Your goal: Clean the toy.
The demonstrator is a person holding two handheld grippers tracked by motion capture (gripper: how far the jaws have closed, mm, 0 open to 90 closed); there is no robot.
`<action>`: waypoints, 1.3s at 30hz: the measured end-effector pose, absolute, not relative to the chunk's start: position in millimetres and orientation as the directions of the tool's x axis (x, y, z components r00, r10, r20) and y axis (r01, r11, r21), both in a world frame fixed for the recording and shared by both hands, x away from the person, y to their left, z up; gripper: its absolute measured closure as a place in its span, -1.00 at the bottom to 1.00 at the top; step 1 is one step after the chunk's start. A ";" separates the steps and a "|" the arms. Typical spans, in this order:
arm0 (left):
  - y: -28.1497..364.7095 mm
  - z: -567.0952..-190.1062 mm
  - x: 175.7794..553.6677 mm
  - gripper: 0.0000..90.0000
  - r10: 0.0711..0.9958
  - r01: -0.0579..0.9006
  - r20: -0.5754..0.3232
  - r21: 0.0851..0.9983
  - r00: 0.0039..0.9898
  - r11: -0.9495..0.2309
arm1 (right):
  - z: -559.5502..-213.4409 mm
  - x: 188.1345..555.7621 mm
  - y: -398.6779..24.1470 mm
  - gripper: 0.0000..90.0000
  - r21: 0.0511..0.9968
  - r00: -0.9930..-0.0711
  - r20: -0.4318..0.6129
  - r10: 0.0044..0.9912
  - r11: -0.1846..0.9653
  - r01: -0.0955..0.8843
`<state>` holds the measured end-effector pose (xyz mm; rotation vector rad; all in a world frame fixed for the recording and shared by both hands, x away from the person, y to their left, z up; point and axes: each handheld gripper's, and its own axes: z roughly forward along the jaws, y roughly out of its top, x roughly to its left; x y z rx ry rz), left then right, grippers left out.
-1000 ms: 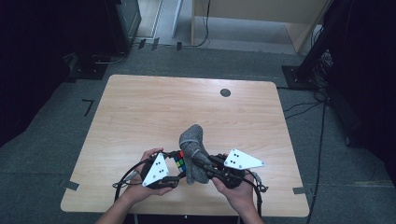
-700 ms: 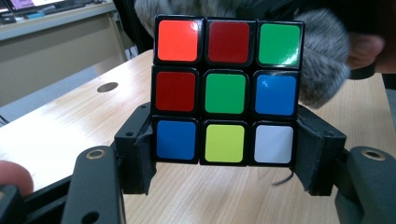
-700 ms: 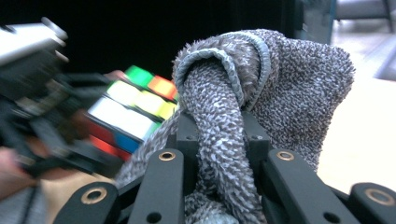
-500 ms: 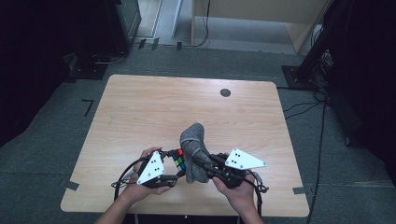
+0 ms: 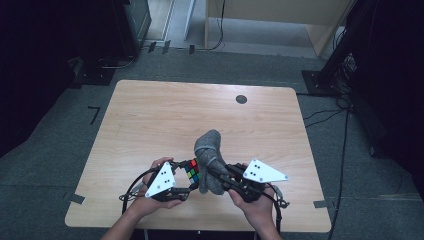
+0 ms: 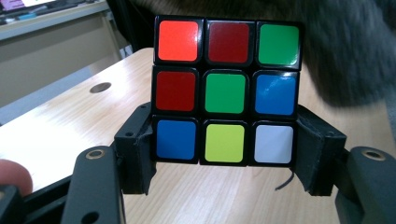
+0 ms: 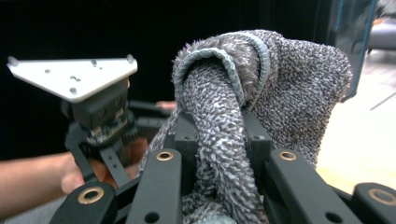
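Grey carpet is surrounding a pale wooden table [image 5: 150, 125], and dark equipment stands are sitting along the far edges of the room. On the table's far side a small round dark cable hole [image 5: 241, 99] is lying well apart from the work, which is going on at the near edge.

At the left, the person's left hand [image 5: 150, 202] is gripping the left gripper [image 5: 186, 172], whose grey three-cornered plate is facing up. Its jaws are clamping a scrambled puzzle cube [image 5: 192, 171] by its lowest layer, one pad on each side, as the left gripper view [image 6: 225, 156] is showing plainly. The cube [image 6: 226, 91] is sitting upright there, with red, dark red, green, blue, yellow-green and white stickers facing the camera.

Just right of the cube, and touching or nearly touching it, a grey knitted cloth [image 5: 210, 160] is standing in a bunched, upright fold; whether it is a sock or a glove is hard to say from these views.

At the right, the right hand [image 5: 255, 207] is holding the right gripper [image 5: 220, 175], whose jaws are pinching a thick roll of that cloth [image 7: 219, 140] between them. Beyond the cloth in the right gripper view, the left gripper [image 7: 100, 116] and its pale plate are sitting in front of a dark background.
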<state>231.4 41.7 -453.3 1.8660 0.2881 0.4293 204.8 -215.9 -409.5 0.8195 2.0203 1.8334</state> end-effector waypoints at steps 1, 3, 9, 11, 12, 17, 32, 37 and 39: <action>41.8 -452.4 230.9 -0.24 0.404 -0.015 0.158 0.943 0.901 -0.334 | -413.4 207.2 -215.7 0.65 0.974 -0.789 0.151 0.596 0.046 0.222; 44.0 -451.5 231.4 -0.24 0.417 -0.016 0.166 0.940 0.894 -0.340 | -422.9 214.6 -223.7 0.65 0.967 -0.752 0.169 0.637 0.039 0.250; 50.0 -450.9 236.5 -0.24 0.441 0.000 0.150 0.946 0.885 -0.323 | -426.4 220.4 -245.0 0.65 0.956 -0.674 0.212 0.707 -0.007 0.293; 48.4 -452.2 236.2 -0.24 0.437 0.002 0.153 0.943 0.887 -0.333 | -415.2 212.1 -235.7 0.65 0.972 -0.731 0.186 0.657 -0.012 0.236; 47.2 -452.4 235.7 -0.24 0.432 0.008 0.146 0.943 0.890 -0.334 | -412.0 209.2 -231.4 0.64 0.976 -0.753 0.176 0.634 -0.012 0.218; 45.3 -448.3 231.3 -0.24 0.423 -0.004 0.150 0.946 0.894 -0.325 | -414.3 206.1 -216.0 0.63 0.978 -0.785 0.132 0.606 0.050 0.203; 45.6 -450.0 233.2 -0.24 0.406 0.034 0.107 0.945 0.907 -0.324 | -411.0 204.1 -217.5 0.64 0.977 -0.780 0.165 0.604 0.005 0.211; 43.9 -451.2 231.6 -0.24 0.389 0.023 0.117 0.941 0.914 -0.337 | -429.2 217.9 -231.8 0.63 0.958 -0.677 0.163 0.718 0.050 0.283; 43.7 -450.3 232.3 -0.24 0.392 0.026 0.112 0.944 0.913 -0.330 | -430.8 220.3 -238.9 0.64 0.951 -0.655 0.207 0.727 0.009 0.310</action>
